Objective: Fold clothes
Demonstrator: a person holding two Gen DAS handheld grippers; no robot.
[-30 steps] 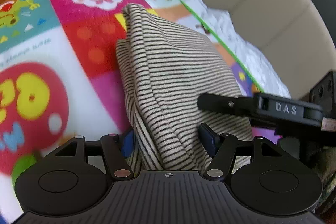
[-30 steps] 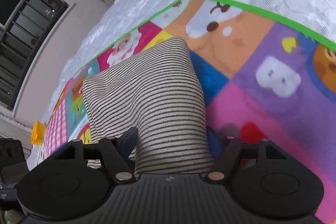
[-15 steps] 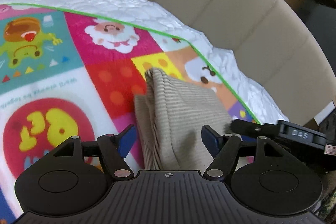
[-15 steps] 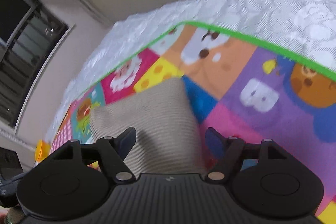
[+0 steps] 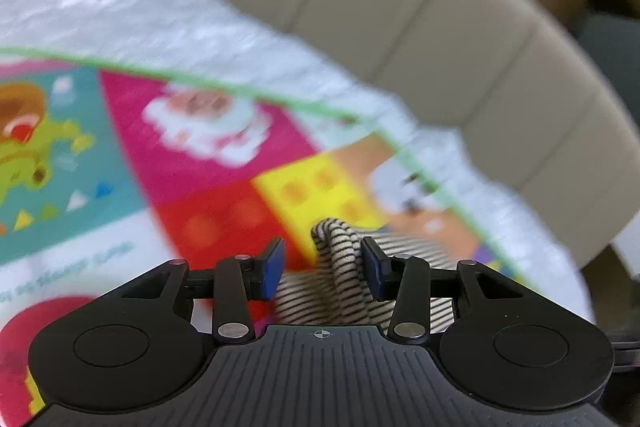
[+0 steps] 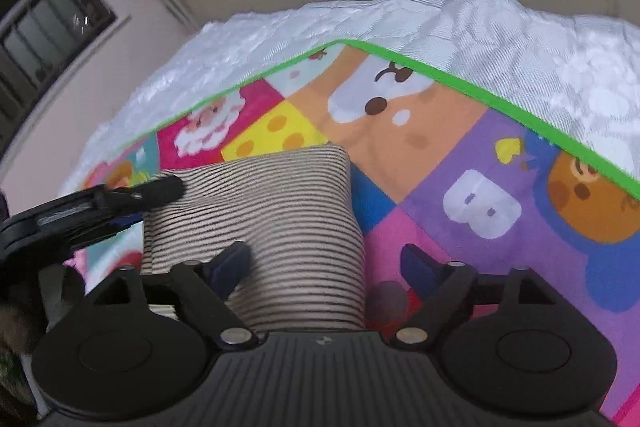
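Note:
A folded beige garment with dark stripes [image 6: 280,211] lies on a colourful play mat [image 6: 460,147]. In the left wrist view a narrow folded end of the garment [image 5: 340,255] stands up between the jaws of my left gripper [image 5: 322,267]. Those jaws are closing: the right pad is at the cloth and the left pad is still apart from it. My right gripper [image 6: 324,263] is opening over the garment's near end, with its left finger above the stripes and its right finger over bare mat. A finger [image 6: 160,191] of the left gripper reaches onto the garment's left edge.
The mat has a green border [image 6: 480,83] and lies on a white quilted cover [image 6: 520,39]. A beige padded sofa back [image 5: 440,27] curves behind it. A wall and dark window frame [image 6: 48,27] stand to the left in the right wrist view.
My left gripper has drawn back along the garment to its far end and narrowed its jaws. The right jaws have spread wider. The left gripper now shows in the right wrist view.

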